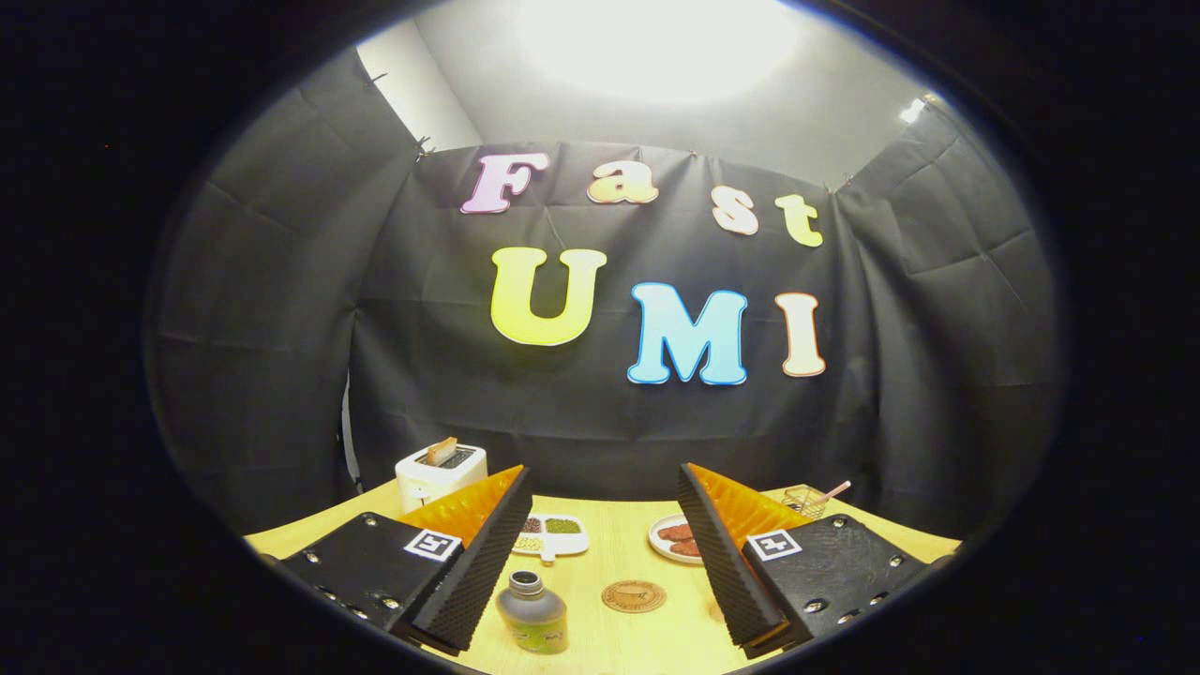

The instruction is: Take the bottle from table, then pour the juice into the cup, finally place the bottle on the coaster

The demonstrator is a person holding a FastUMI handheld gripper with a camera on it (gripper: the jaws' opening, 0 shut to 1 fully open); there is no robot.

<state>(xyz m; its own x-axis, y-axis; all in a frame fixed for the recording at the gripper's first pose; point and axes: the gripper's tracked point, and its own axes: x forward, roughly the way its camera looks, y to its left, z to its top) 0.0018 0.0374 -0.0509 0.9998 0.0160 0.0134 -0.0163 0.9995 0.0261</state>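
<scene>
A small grey bottle (532,614) with a green label and no cap stands upright on the wooden table (619,548), close to my left finger (487,553). A round brown coaster (634,596) lies flat on the table to the bottle's right, between the fingers. My gripper (605,492) is open, its black ribbed pads wide apart and well above the table, with nothing between them. The right finger (717,553) stands beside the coaster's right side.
A white toaster (439,472) with a slice of bread stands at the back left. A white divided dish (551,536) of beans sits beyond the bottle. A plate of sausages (677,539) and a small wire basket (808,500) lie at the back right.
</scene>
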